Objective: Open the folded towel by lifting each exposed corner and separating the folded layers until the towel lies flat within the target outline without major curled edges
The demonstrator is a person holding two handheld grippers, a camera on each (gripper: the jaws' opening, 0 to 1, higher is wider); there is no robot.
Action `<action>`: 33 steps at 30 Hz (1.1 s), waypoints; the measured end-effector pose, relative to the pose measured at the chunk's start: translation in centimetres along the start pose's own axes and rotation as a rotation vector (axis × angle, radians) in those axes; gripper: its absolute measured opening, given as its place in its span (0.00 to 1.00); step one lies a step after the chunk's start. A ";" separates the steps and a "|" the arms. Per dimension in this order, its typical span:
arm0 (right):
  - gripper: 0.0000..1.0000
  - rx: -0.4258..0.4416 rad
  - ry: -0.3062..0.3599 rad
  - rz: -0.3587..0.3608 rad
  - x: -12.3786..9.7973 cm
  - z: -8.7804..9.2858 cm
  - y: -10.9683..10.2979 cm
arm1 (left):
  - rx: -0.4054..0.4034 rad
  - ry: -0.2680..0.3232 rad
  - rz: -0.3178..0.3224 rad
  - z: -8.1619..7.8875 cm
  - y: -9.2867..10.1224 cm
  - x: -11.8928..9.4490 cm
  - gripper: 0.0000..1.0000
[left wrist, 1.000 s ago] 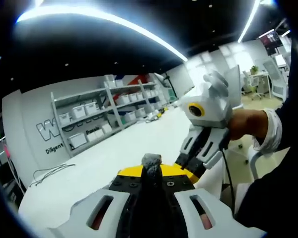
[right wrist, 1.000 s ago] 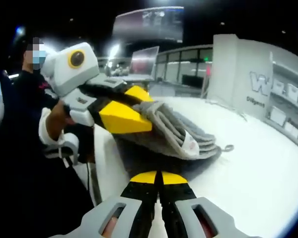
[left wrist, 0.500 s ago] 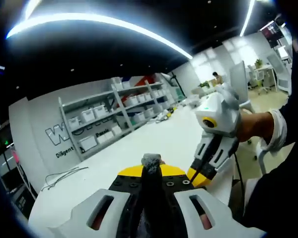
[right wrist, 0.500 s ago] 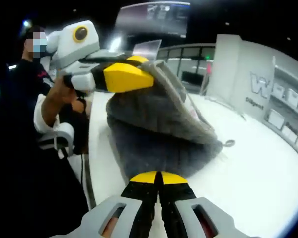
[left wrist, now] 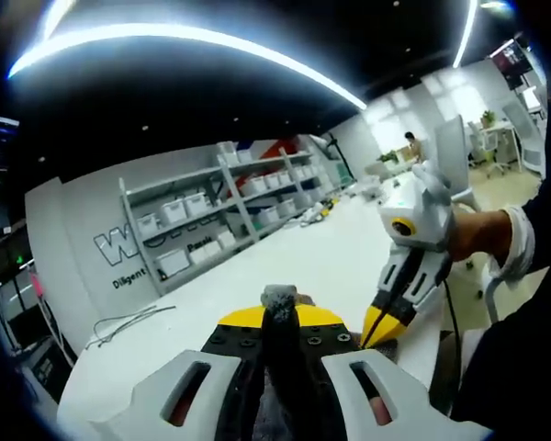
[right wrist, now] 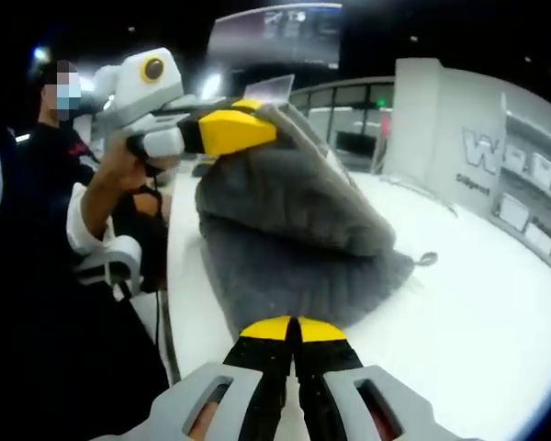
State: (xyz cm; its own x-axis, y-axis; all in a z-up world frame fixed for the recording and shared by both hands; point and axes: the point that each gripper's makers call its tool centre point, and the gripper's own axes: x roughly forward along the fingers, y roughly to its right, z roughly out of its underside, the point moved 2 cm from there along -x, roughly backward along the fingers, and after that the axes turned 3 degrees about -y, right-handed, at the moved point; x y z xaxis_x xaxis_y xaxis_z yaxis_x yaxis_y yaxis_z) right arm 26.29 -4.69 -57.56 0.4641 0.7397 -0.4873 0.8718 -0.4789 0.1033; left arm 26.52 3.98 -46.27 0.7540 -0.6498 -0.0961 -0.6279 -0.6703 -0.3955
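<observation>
Holding a corner of the grey towel [right wrist: 289,225] aloft, the left hand-held gripper [right wrist: 237,130] sits at the left of the right gripper view, its yellow jaws pinched together on the cloth. In the left gripper view a tuft of the same cloth shows between those jaws. From that corner the upper layer drapes down and to the right in a peaked fold, while the lower layer lies on the white counter [right wrist: 477,322], its long axis running away from the camera toward a small hanging loop [right wrist: 424,262] at the far edge. The right hand-held gripper [right wrist: 292,329] rests low at the towel's near edge, jaws closed with nothing visible between them. It is the nearer one to the lower layer, so pinning or taking that near edge looks like its job, while the left, raised by a bent wrist [right wrist: 96,216], peels upward.
</observation>
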 end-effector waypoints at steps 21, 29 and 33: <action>0.00 -0.006 0.004 -0.013 -0.3 0.1 -0.2 | -0.029 -0.016 -0.075 0.3 -3.5 -2.0 0.09; 0.00 -0.002 0.007 -0.016 -0.3 0.1 -0.1 | -0.040 -0.021 -0.097 0.5 -4.5 -2.5 0.09; 0.00 0.002 0.008 -0.018 -0.3 0.2 -0.1 | -0.045 -0.024 -0.108 0.6 -4.9 -2.6 0.09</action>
State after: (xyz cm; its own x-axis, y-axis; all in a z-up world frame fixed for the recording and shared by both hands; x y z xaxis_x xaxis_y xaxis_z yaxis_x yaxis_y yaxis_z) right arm 26.06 -4.93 -57.57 0.4499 0.7517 -0.4823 0.8795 -0.4668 0.0929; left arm 27.71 9.16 -44.67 0.8218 -0.5644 -0.0774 -0.5505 -0.7517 -0.3632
